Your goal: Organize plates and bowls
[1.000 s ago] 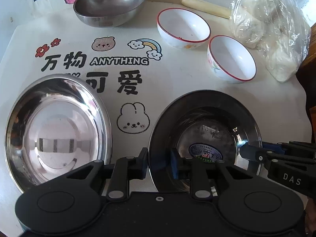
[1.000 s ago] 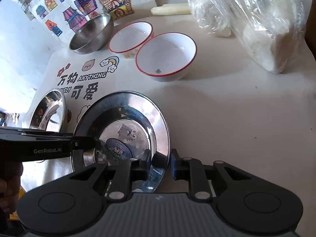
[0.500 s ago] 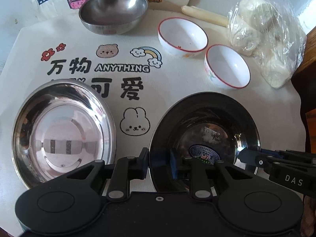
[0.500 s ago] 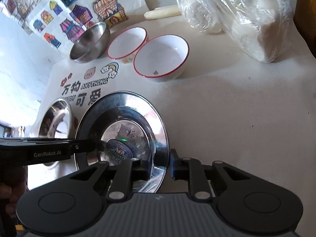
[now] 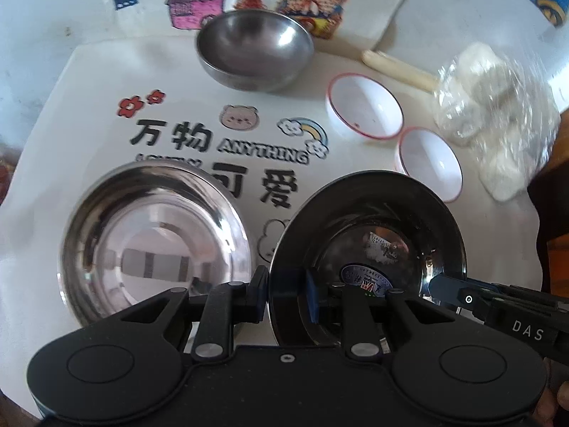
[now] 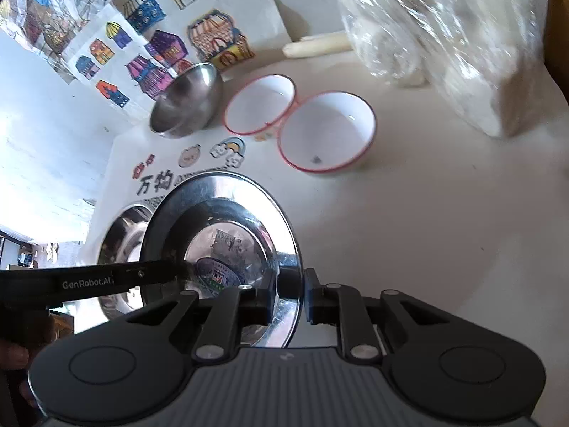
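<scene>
A: Between the fingers of the left gripper (image 5: pixel 286 297), the near-left rim of the labelled steel plate (image 5: pixel 370 227) is pinched, jaws narrowed onto it. Right gripper (image 6: pixel 288 297) has the opposite rim the same way, clamped from the plate's right side.

B: Change against a second ago?

A: Plate has come up. It sat closer to the surface then; now it rides higher, and its left edge has drifted toward the second steel plate (image 5: pixel 153 242), which lies flat just left of the left gripper. From the right wrist view the held plate overlaps that one (image 6: pixel 121 245).

B: Meaning?

A: My reading: a two-handed carry to stack one plate on the other. Lift looks done, the sideways shift begun, the set-down not yet made. Thin, slick rim held only at the edges; it could tip if one side loosens.

B: Farther out?

A: Ahead and right of the left gripper, two red-rimmed white bowls (image 5: pixel 364 106) (image 5: pixel 428 163), side by side, rims close or touching. Ahead, beyond the printed mat (image 5: pixel 199 135), a steel bowl (image 5: pixel 254 49) stands upright. Far right, a plastic bag (image 5: pixel 494 106) of pale lumps, a pale stick (image 5: pixel 398 67) beside it.

B: Bowls touched?

A: None gripped. That half of the job looks undone.
</scene>
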Demonstrator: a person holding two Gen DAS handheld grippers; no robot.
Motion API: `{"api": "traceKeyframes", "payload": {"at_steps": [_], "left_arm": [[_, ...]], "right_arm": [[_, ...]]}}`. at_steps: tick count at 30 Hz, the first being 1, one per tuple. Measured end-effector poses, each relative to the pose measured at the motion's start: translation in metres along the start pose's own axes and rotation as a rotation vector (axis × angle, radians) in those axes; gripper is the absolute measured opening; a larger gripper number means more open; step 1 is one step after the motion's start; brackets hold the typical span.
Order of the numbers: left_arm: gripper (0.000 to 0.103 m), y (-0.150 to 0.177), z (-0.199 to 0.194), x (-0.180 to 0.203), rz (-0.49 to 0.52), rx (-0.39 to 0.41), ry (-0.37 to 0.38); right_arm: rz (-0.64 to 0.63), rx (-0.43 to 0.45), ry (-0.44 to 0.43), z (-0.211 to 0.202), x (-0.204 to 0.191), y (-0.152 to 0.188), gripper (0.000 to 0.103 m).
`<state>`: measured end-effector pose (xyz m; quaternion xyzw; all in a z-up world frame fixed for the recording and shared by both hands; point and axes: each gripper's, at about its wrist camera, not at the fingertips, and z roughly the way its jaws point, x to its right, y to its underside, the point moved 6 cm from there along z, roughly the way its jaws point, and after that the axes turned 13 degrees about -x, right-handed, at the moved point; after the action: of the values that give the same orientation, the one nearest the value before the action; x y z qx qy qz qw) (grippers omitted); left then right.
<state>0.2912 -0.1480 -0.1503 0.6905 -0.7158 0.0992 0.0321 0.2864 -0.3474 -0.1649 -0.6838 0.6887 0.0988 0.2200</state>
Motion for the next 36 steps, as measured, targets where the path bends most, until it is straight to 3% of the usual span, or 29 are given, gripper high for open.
{"api": "traceKeyframes", "payload": {"at_steps": [8,15,27,36], "left_arm": [[0.023,-0.007,-0.017,-0.026,-0.049,0.019,-0.020],[0.023,-0.006,-0.032,-0.064,-0.160,0.049,-0.027],[0.023,0.005,-0.049,-0.147,-0.373,0.066,-0.078],[0.024,0.013,-0.042,-0.177,-0.452,0.043,-0.078]], "right_arm": [[-0.045,-0.003,-0.021,0.000,-0.025,-0.016,0.018],[-0.138,-0.053,-0.023,0.009,-0.060,-0.032,0.018],[-0.326,-0.141,-0.063,0.053,-0.146,-0.055,0.018],[-0.391,-0.203,-0.066,0.081,-0.180,-0.058,0.018]]}}
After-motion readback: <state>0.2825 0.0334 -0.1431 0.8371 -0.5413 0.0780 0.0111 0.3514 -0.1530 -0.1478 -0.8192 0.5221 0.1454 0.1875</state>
